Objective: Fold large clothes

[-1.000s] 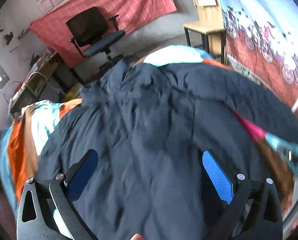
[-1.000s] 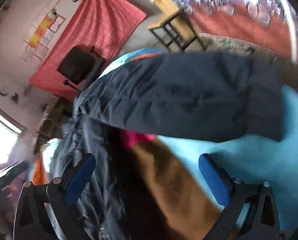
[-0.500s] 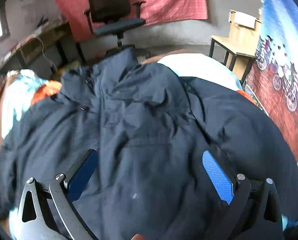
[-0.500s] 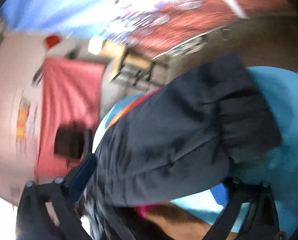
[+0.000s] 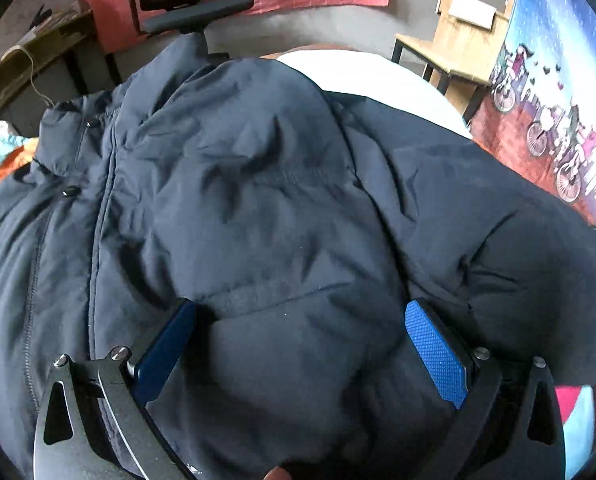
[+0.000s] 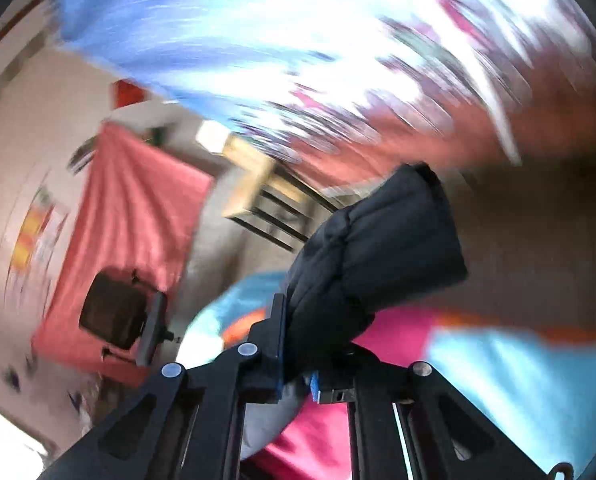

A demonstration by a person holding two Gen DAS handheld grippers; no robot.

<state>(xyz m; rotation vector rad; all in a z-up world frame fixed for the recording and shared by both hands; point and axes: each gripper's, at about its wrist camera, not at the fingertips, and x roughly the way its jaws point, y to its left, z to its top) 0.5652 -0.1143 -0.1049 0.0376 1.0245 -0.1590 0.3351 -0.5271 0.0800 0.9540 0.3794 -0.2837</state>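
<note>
The dark jacket [image 5: 258, 200] lies spread across the bed cover [image 5: 377, 68] and fills the centre of the left wrist view. The left gripper [image 5: 298, 344] stands wide open at the bottom of the frame, its blue pads [image 5: 433, 352] resting on either side of a padded fold without clamping it. In the right wrist view, the right gripper [image 6: 296, 364] is closed tight on the jacket's sleeve [image 6: 377, 248], bottom centre, with the cuff end sticking up past the jaws

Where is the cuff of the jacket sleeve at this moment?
In the right wrist view the sleeve cuff sticks up at centre, pinched in the right claw, above the pink and blue bedcover and right of the office chair.
</note>
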